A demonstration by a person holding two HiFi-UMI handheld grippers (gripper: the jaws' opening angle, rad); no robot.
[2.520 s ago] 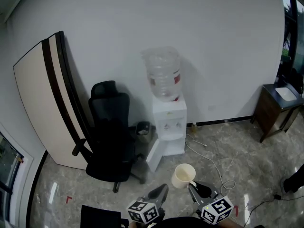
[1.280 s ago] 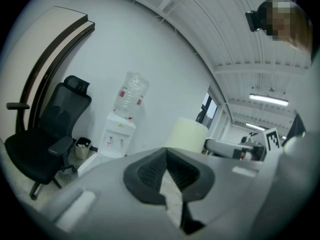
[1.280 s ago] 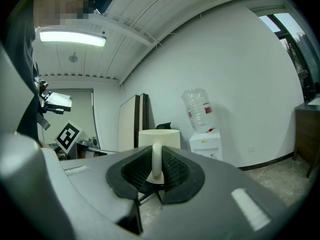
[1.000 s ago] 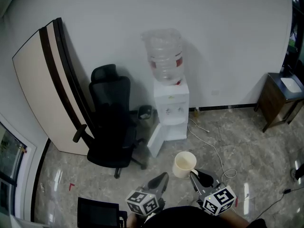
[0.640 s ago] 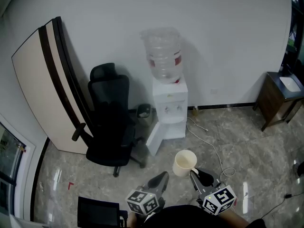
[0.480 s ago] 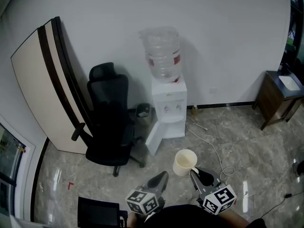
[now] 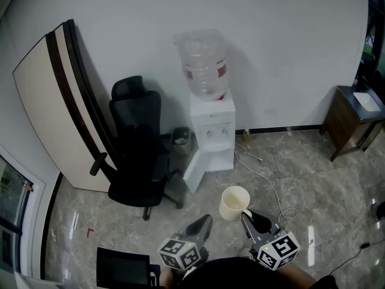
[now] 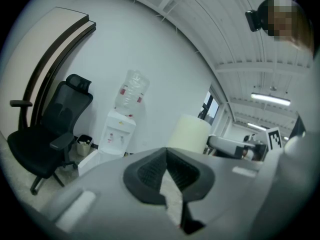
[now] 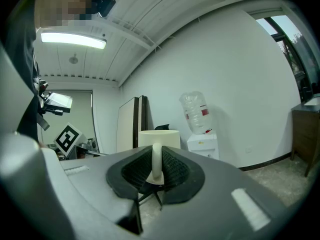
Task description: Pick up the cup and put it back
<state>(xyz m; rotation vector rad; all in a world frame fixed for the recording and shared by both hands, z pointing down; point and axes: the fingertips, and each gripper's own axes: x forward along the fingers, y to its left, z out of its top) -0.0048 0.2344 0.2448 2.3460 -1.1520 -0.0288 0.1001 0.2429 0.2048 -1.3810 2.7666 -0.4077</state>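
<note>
A cream cup (image 7: pixel 233 201) hangs upright in the air over the marble floor. My right gripper (image 7: pixel 246 214) is shut on its handle. In the right gripper view the handle (image 9: pixel 156 161) stands pinched between the two dark pads, and the cup body (image 9: pixel 159 139) rises just beyond them. My left gripper (image 7: pixel 204 221) is to the left of the cup, apart from it, with its jaws together and nothing between them. In the left gripper view the cup (image 8: pixel 189 134) shows beyond my left gripper (image 8: pixel 166 156), to the right.
A white water dispenser (image 7: pixel 212 131) with a clear bottle (image 7: pixel 201 65) stands against the far wall. A black office chair (image 7: pixel 135 155) and a leaning board (image 7: pixel 60 101) are to its left. A wooden cabinet (image 7: pixel 355 122) stands at the right. A white cable (image 7: pixel 271 191) runs across the floor.
The cup stays in my right gripper and has risen slightly in the head view. The dispenser and chair have drifted up and left as the view shifted. Both grippers keep their places.
</note>
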